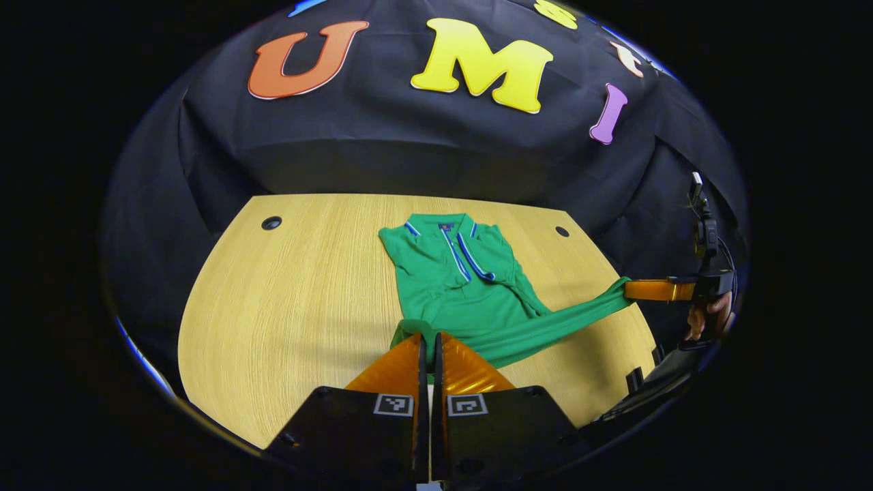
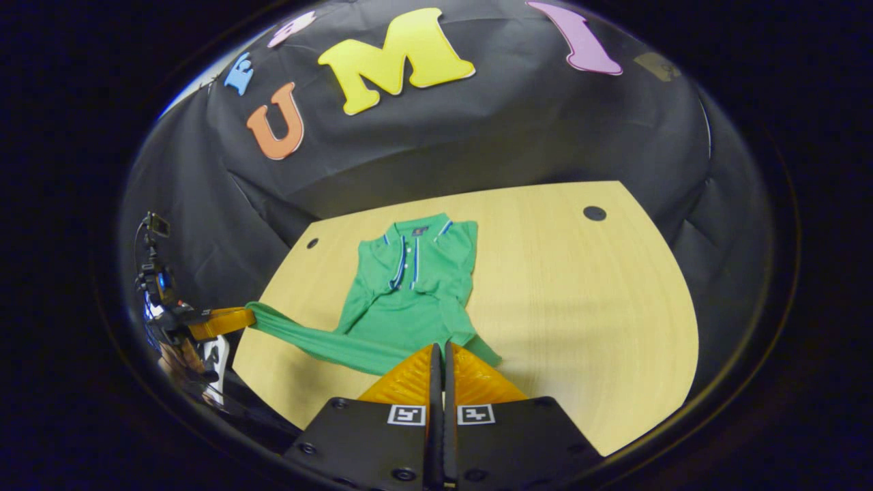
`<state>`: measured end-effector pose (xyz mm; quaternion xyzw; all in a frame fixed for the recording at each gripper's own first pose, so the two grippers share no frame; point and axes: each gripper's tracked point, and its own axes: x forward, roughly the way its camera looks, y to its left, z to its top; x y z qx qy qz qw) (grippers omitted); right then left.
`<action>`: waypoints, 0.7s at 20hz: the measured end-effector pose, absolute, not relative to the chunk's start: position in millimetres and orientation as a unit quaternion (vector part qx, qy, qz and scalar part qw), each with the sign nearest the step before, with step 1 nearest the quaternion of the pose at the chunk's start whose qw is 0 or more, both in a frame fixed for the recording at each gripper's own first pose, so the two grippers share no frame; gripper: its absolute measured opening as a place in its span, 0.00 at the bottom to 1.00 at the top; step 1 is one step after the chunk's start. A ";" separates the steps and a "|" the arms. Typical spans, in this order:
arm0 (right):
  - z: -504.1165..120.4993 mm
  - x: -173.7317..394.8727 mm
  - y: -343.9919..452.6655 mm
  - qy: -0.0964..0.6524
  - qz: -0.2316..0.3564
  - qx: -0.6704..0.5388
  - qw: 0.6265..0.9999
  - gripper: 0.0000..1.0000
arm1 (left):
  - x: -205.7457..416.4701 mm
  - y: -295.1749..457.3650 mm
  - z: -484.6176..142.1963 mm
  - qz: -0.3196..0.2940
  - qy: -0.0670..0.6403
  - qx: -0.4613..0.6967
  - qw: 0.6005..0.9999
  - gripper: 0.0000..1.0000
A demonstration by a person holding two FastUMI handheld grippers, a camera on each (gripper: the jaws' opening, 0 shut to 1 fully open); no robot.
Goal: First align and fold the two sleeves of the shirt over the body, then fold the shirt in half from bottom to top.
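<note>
Each hand-held gripper, left [image 1: 431, 339] and right [image 2: 442, 349], pinches a bottom corner of the green shirt [image 1: 455, 279], fingers pressed together. The hem hangs stretched above the worktop [image 1: 293, 300] (sleeves apparently folded in). Both should carry it evenly up to the collar.

No readable words or numbers on anything before my tongs. Each finger block of my left gripper [image 1: 430, 341] and right gripper [image 2: 442, 351] carries one square coded marker [image 1: 393, 404]; the shirt's collar label [image 1: 446, 226] is too small to read.
</note>
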<state>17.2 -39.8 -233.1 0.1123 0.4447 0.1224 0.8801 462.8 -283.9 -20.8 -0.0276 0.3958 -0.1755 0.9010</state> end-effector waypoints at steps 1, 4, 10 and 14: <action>-229.9 26.0 -38.5 0.440 0.123 0.112 0.883 0.00 | 471.2 -284.8 -18.6 -0.176 0.391 -0.025 0.903 0.04; -223.0 51.1 -33.4 0.424 0.125 0.104 0.891 0.00 | 496.8 -286.4 -11.3 -0.180 0.377 -0.018 0.908 0.04; -212.6 99.8 -29.2 0.398 0.116 0.091 0.906 0.00 | 550.0 -293.6 -1.2 -0.177 0.351 -0.034 0.919 0.04; -215.7 137.5 -27.5 0.380 0.113 0.075 0.915 0.02 | 590.6 -293.5 2.4 -0.172 0.336 -0.050 0.925 0.04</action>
